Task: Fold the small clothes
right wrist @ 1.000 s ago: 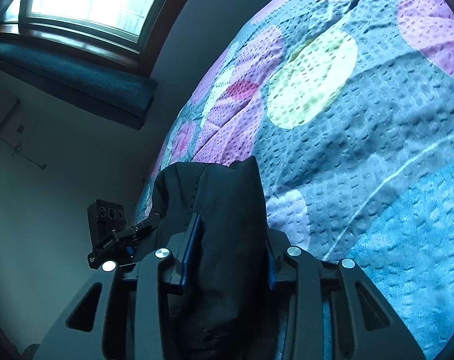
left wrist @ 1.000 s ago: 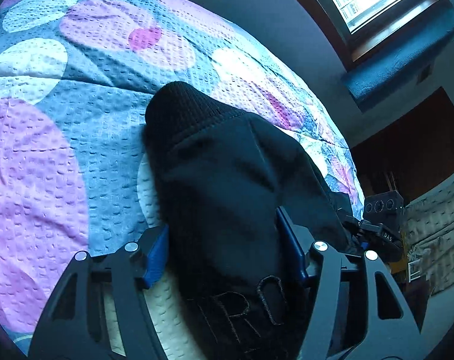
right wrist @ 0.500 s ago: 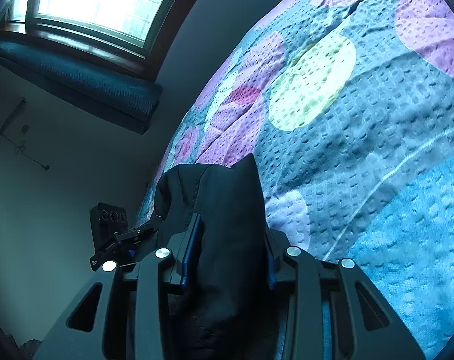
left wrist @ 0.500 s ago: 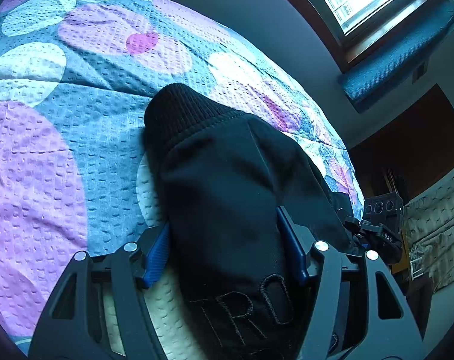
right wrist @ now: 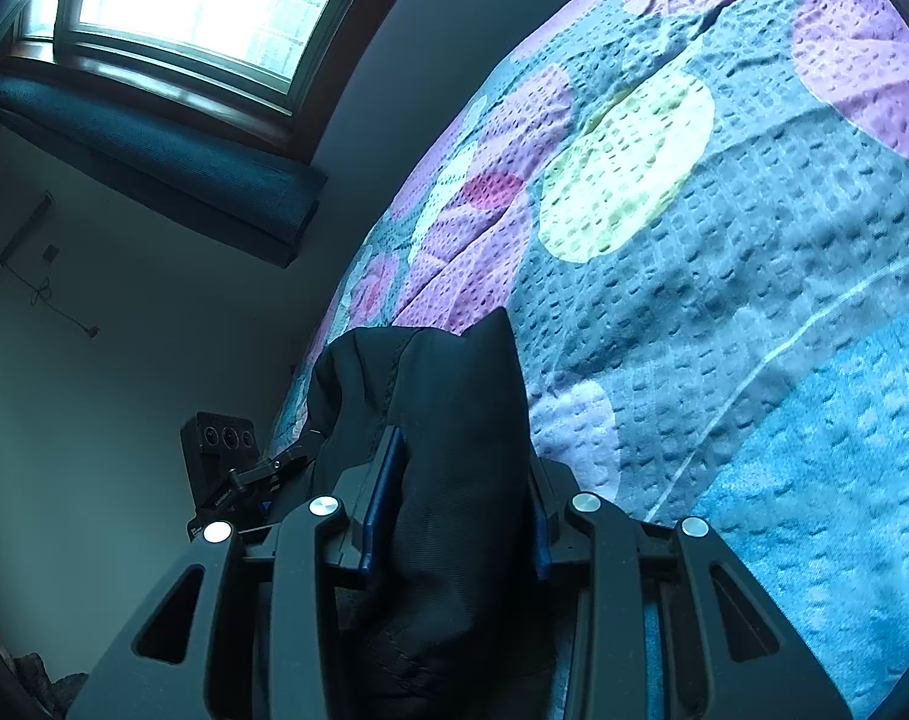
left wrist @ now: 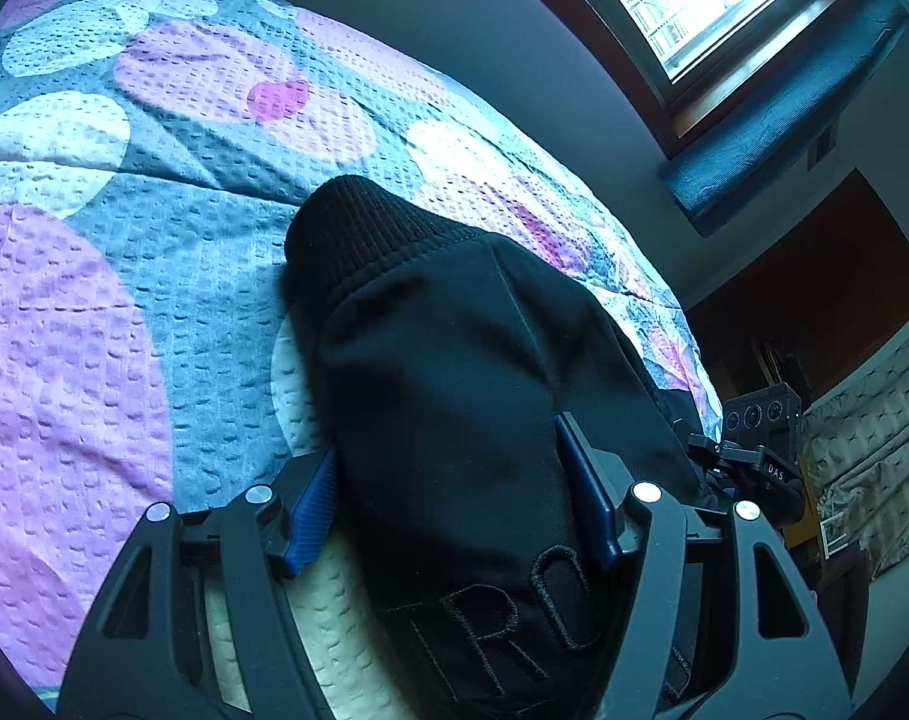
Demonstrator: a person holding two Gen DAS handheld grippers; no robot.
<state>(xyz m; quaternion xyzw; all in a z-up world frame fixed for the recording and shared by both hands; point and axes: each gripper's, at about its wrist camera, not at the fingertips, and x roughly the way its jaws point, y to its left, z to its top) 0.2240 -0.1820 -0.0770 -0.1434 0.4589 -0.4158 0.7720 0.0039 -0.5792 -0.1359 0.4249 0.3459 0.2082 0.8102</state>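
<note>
Holding the black garment (left wrist: 454, 396) clamped in both left gripper (left wrist: 448, 504) and right gripper (right wrist: 454, 498), barely shifted above the bedspread (left wrist: 154, 276) since a second ago; fold still pending
</note>
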